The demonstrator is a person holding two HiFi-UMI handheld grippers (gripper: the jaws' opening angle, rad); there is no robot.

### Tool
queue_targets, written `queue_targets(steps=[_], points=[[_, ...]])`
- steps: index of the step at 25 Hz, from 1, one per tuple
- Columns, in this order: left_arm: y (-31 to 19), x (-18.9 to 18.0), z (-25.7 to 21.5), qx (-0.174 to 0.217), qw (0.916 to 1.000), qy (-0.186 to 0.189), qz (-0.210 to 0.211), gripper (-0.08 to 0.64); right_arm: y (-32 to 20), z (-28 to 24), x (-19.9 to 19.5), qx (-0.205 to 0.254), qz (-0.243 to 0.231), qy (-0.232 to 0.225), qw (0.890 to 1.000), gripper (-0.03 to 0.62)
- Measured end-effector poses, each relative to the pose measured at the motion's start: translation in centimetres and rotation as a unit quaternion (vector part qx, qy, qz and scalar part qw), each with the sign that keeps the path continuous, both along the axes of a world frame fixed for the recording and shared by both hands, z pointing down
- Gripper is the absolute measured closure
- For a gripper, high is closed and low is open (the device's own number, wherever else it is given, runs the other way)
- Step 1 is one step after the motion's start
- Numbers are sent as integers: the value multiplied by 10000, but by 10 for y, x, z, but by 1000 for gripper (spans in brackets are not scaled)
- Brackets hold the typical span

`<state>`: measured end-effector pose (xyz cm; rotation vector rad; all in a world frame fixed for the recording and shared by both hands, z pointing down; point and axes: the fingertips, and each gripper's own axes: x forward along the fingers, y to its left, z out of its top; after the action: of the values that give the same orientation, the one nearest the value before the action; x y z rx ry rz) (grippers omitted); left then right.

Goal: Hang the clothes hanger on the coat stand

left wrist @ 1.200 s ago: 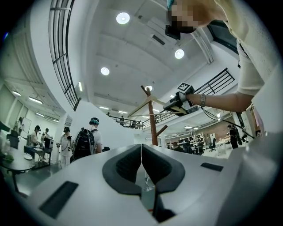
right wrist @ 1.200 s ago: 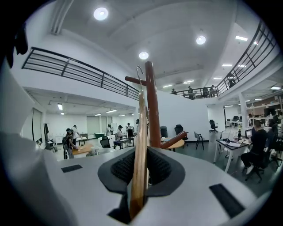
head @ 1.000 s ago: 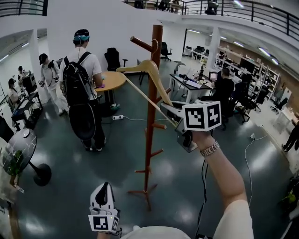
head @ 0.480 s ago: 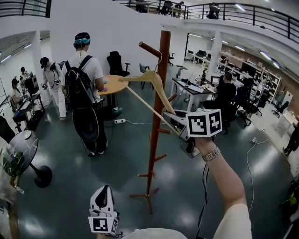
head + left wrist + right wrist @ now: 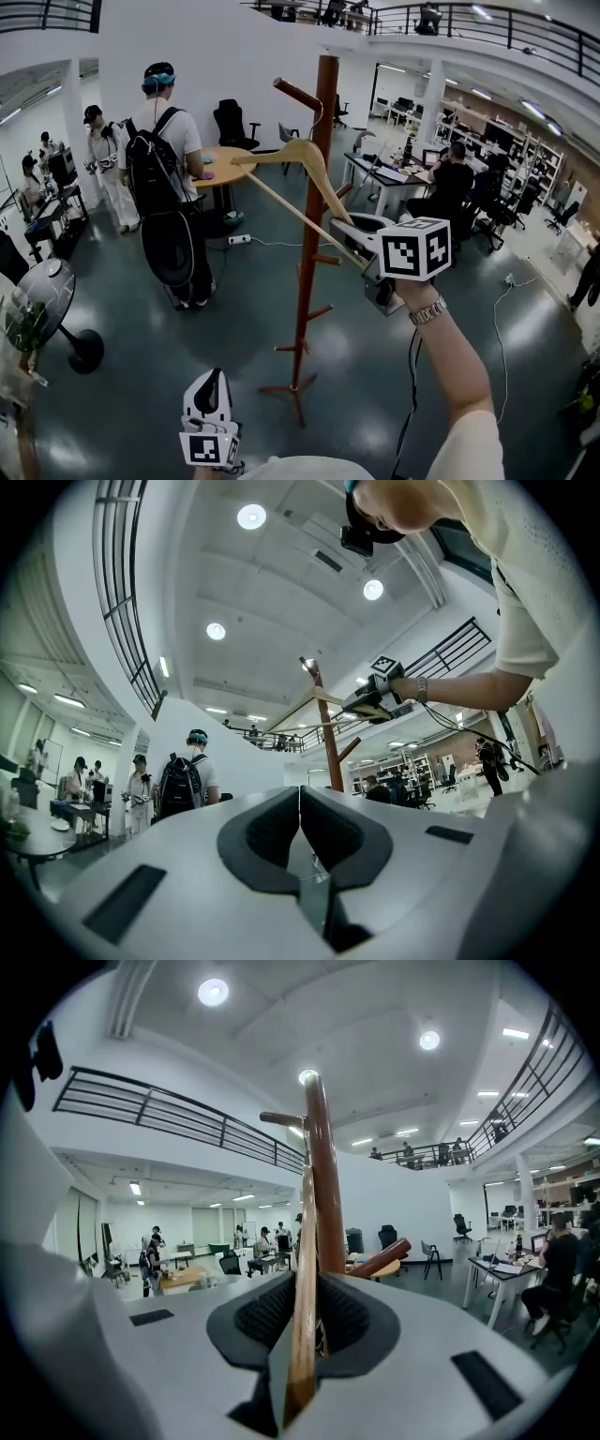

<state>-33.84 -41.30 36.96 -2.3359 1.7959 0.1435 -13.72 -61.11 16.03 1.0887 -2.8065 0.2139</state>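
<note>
Right gripper [image 5: 302, 1312]: jaws clamped on the lower wooden bar of the clothes hanger [image 5: 303, 1269], which runs up between the pads toward the coat stand [image 5: 323, 1176]. In the head view the hanger [image 5: 302, 150] is held high and tilted, its shoulder in front of the stand's pole [image 5: 307, 262] and its wire hook [image 5: 322, 114] close beside the pole, just under the top peg [image 5: 295, 94]; I cannot tell whether hook and peg touch. Left gripper [image 5: 300, 808]: jaws together, nothing between them, held low and well short of the stand's base. Judged step: bringing the hook to the top peg, hanger not yet hung. Next move likely calls for raising the hook over the peg's tip, lowering it on, then letting go. No containers are in play here.
</note>
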Motion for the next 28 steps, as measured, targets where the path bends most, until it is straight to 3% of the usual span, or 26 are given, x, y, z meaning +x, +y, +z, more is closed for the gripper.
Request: queue_targets(steps=[14,20,23,28], points=[[42,36,8,-11,9999,-124,92,546,40,4,17,581,-40,148,9982,457],[75,71,8,-8,9998,-195,-11,546,66,14,42,654,-113,157,9977,443],[94,92,5,59,9999,20,-123,546,81,26,57,582,-196,132,9980,443],[128,132,14,0,9993,63,-359,546,119,53,92,665,-283,79,9974,443]])
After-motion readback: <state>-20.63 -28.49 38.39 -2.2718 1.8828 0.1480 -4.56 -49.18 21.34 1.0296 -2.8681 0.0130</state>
